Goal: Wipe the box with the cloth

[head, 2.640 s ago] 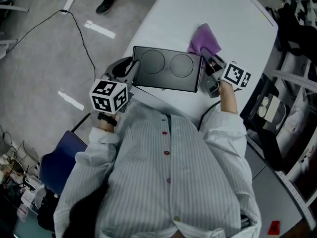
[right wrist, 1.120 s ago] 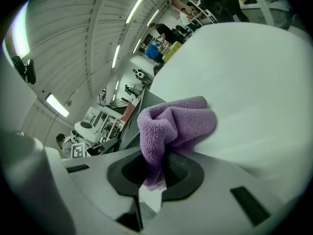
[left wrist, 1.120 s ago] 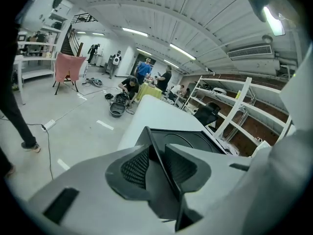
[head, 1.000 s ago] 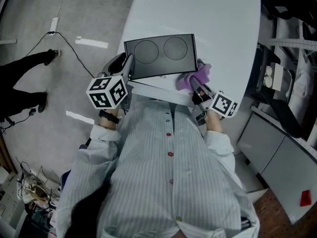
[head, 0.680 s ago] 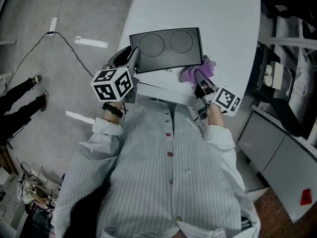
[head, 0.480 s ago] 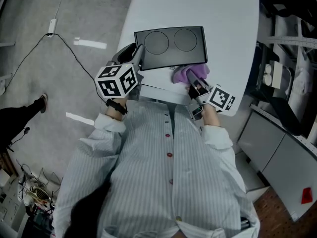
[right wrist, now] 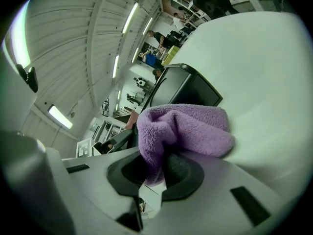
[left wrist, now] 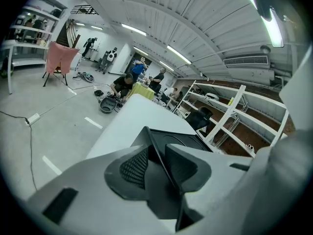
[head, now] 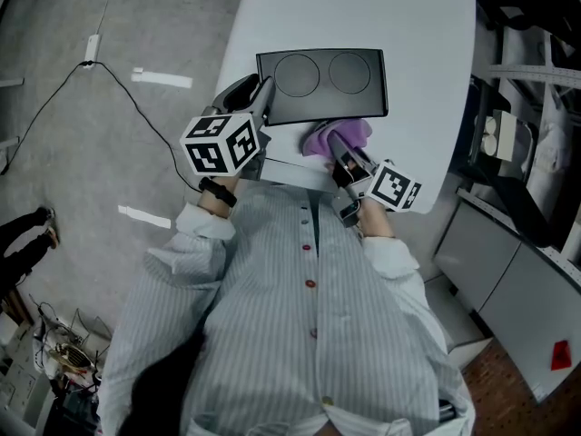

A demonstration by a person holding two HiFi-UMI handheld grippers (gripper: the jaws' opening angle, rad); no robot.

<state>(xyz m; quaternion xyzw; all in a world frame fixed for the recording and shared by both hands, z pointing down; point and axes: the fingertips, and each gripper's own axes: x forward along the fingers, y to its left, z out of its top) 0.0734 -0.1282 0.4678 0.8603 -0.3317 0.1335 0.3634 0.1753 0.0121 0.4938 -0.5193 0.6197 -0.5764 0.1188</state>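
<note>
A box with a black top marked by two circles (head: 322, 84) lies on the white table (head: 363, 7). My left gripper (head: 263, 94) is at the box's left edge. In the left gripper view that thin black edge (left wrist: 171, 141) runs between the pads of the left gripper (left wrist: 156, 163), whose jaws are easing open. My right gripper (head: 334, 148) is shut on a purple cloth (head: 354, 133), which is pressed against the box's near side. In the right gripper view the cloth (right wrist: 186, 129) bulges out of the gripper (right wrist: 159, 168), with the box (right wrist: 181, 89) just behind.
A cable (head: 136, 39) trails over the grey floor left of the table. Shelving and equipment (head: 508, 143) crowd the table's right side. A person's foot (head: 36, 230) shows at the far left. Several people stand far off in the left gripper view.
The box and my left gripper have shifted right in the head view. The cloth has slid from the box's right side round to its near side and leftward along it.
</note>
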